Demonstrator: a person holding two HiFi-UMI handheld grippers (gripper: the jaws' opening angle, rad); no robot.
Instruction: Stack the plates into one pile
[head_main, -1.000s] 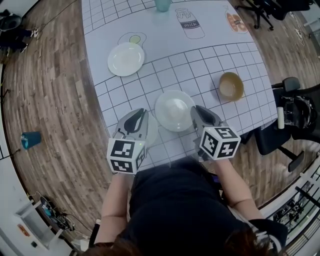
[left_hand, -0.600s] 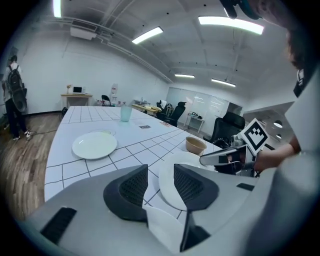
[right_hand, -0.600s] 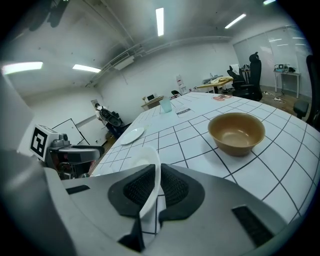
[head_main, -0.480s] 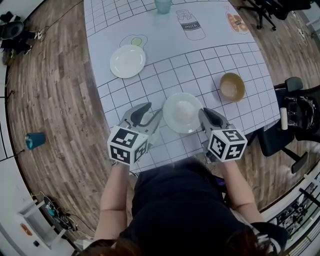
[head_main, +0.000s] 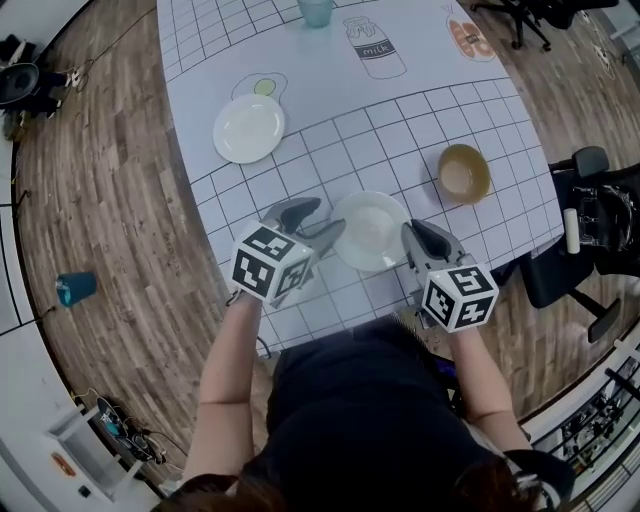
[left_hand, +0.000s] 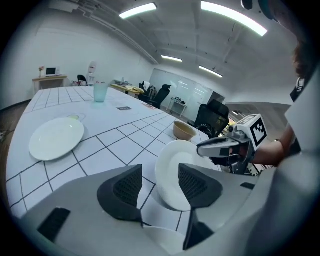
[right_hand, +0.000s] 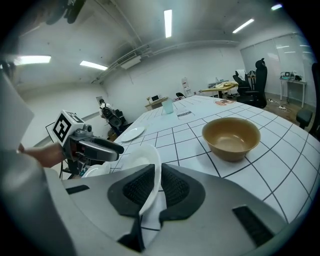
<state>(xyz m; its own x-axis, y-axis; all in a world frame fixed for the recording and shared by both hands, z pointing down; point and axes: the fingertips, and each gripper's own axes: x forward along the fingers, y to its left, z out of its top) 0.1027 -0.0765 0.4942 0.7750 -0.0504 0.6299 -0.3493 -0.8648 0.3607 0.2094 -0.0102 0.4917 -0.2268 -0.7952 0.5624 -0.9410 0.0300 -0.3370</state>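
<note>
A white plate (head_main: 368, 230) hangs tilted over the table's near part. My right gripper (head_main: 413, 235) is shut on its right rim; in the right gripper view the pads pinch the rim (right_hand: 151, 172). My left gripper (head_main: 318, 224) stands open at the plate's left side. Its jaws have just been opening, and the plate's edge (left_hand: 170, 172) stands between them with a gap on the left pad's side. A second white plate (head_main: 248, 128) lies flat on the table farther back left, also seen as the far plate (left_hand: 56, 137).
A brown bowl (head_main: 464, 173) sits at the right, a pale cup (head_main: 315, 10) at the far edge. Something white and curved (right_hand: 97, 170) lies low under the left gripper; I cannot tell what it is. The gridded table's near edge (head_main: 330, 325) runs just below both grippers.
The left gripper swung right toward the held plate and its jaws opened from shut. The right gripper kept its grip, with the plate a little farther right.
</note>
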